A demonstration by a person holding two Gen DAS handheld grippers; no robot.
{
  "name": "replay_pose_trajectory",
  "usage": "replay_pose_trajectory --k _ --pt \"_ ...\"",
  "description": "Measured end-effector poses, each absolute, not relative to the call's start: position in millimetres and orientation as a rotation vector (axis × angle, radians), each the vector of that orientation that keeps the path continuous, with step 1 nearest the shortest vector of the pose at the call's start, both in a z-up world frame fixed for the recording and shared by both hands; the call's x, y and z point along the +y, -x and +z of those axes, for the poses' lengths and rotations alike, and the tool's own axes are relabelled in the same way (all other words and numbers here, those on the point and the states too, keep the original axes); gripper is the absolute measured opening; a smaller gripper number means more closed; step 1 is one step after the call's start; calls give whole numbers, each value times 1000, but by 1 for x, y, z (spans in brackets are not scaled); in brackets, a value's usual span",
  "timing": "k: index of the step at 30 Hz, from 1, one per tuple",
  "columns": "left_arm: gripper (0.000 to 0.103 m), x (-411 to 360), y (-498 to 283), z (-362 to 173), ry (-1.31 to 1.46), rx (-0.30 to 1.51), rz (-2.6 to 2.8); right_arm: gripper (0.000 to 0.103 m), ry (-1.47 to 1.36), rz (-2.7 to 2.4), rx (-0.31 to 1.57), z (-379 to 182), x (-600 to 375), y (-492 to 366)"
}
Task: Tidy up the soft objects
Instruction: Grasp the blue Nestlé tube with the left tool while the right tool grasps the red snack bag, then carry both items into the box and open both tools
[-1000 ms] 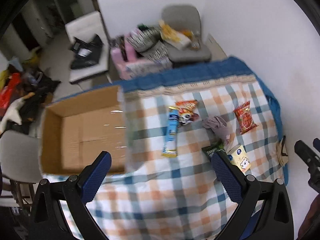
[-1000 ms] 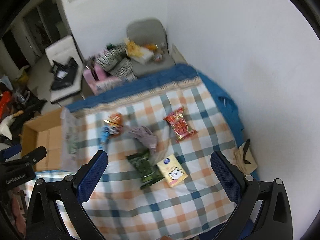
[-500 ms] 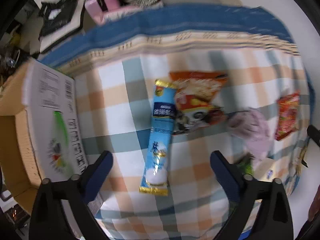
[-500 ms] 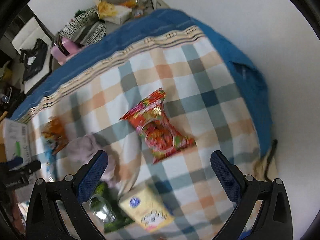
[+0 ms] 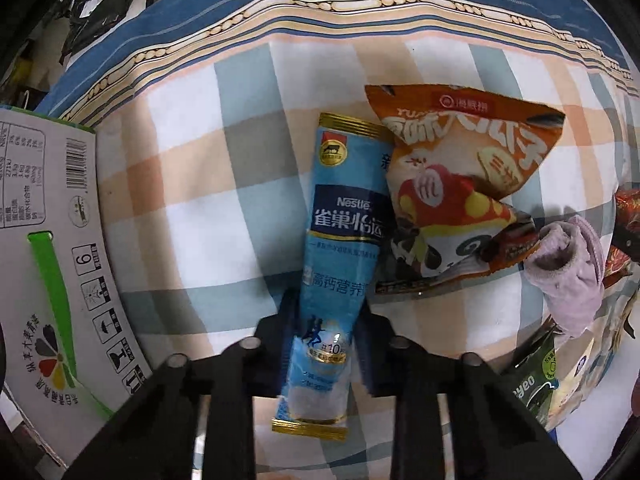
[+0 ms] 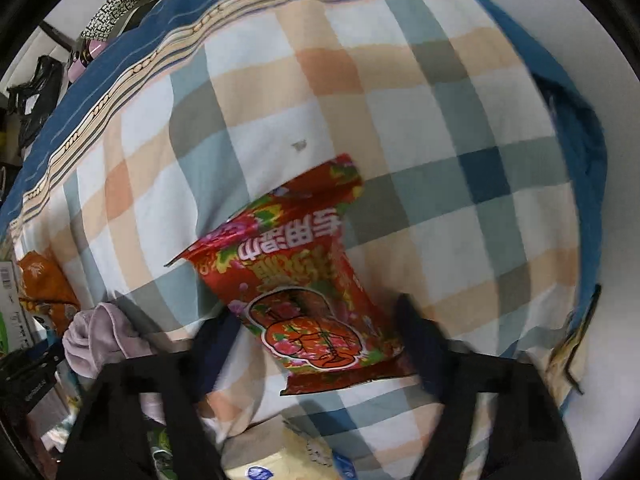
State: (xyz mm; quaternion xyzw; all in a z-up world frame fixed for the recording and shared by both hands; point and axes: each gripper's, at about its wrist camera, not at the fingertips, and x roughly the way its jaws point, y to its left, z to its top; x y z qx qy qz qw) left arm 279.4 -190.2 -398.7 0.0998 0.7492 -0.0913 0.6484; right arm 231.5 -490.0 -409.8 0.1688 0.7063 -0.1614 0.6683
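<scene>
Both grippers descended since earlier frames. Left gripper (image 5: pixel 325 312) jaws closed on blue sachet (image 5: pixel 340 248); right gripper (image 6: pixel 320 344) jaws wide, straddling red packet (image 6: pixel 304 288). Lift next.

On the checked cloth (image 5: pixel 200 184) lie five packets: one blue milk-powder stick (image 5: pixel 340 248), one orange snack bag (image 5: pixel 452 184), one red snack bag (image 6: pixel 308 288), one green packet (image 5: pixel 536 384) and one pale yellow packet (image 6: pixel 276 464); also one lilac sock (image 5: pixel 568 276), with one printed carton flap (image 5: pixel 52 240) at the cloth's left edge
</scene>
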Motion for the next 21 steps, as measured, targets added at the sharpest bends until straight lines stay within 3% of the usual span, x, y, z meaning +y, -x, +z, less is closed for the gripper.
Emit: replay_pose_trajectory --k 7,21 --pt "14 -163 -271 -372 -198 1699 -196 52 -464 -352 1584 -411 -488 -225" --pt "13 -98 -242 -292 -58 1606 -280 51 -515 -233 1492 -335 -431 -194"
